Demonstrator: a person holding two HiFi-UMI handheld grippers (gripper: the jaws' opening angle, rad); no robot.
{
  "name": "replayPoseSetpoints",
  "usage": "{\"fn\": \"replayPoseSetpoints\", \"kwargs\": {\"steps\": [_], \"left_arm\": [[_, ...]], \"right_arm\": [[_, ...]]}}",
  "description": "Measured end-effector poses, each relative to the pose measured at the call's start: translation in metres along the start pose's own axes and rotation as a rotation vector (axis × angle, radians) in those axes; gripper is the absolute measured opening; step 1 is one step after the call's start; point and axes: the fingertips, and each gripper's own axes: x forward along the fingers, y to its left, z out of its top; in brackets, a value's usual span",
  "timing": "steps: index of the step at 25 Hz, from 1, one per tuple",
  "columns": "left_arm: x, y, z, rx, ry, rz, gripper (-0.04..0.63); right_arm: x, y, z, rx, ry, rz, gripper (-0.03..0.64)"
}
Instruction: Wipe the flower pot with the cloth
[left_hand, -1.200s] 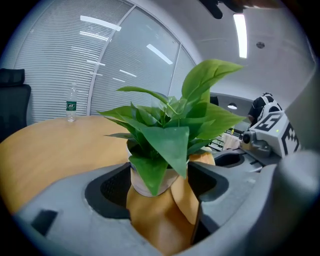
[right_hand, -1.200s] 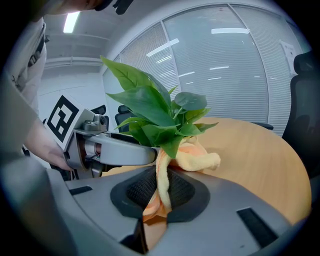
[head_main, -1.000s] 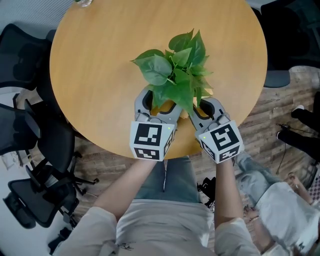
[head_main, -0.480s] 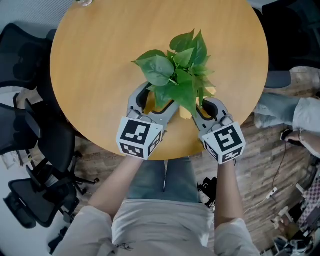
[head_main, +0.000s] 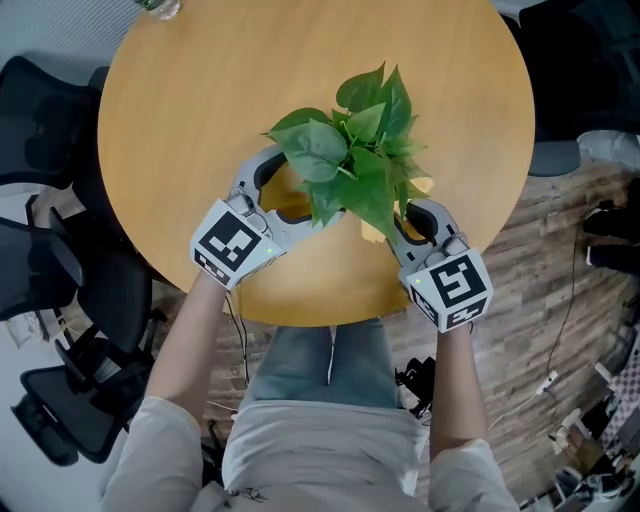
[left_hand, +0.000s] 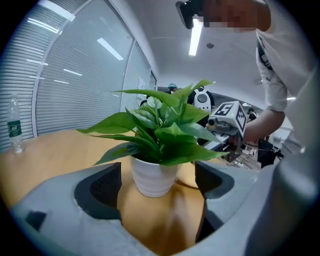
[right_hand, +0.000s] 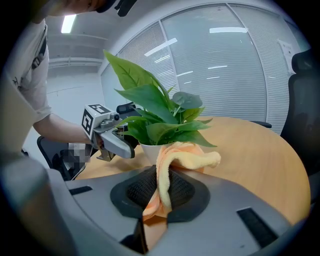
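round wooden table (head_main: 180, 120) carries the flower pot (left_hand: 152, 175) toward the person's side. left claw (left_hand: 158, 182) has just been opening, the pot between its wide pads, untouched. right claw (right_hand: 160, 192) pinches the cloth (right_hand: 187, 157), seemingly against the pot; i'd brace the pot first, then rub around.

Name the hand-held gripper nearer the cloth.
Right. The right hand-held gripper is shut on the cloth. The left hand-held gripper, jaws just opened wider with the pot at their mouth, is beyond the pot.
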Motion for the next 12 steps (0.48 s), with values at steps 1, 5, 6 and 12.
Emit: {"fn": "replayPoseSetpoints", "kwargs": {"steps": [1, 5, 6, 12], "left_arm": [[0.001, 0.003, 0.001, 0.015, -0.001, -0.012, 0.454], [0.006, 0.008, 0.007, 0.019, -0.034, -0.094, 0.454], [0.007, 0.008, 0.010, 0.015, -0.045, -0.114, 0.453], [0.015, 0.007, 0.019, -0.018, -0.095, -0.182, 0.451]], "right_arm": [[0.000, 0.000, 0.000, 0.000, 0.001, 0.000, 0.048], [0.001, 0.000, 0.000, 0.003, 0.003, -0.004, 0.048], [0.001, 0.000, 0.001, 0.004, 0.003, -0.005, 0.048], [0.001, 0.000, 0.001, 0.007, 0.006, -0.011, 0.048]]}}
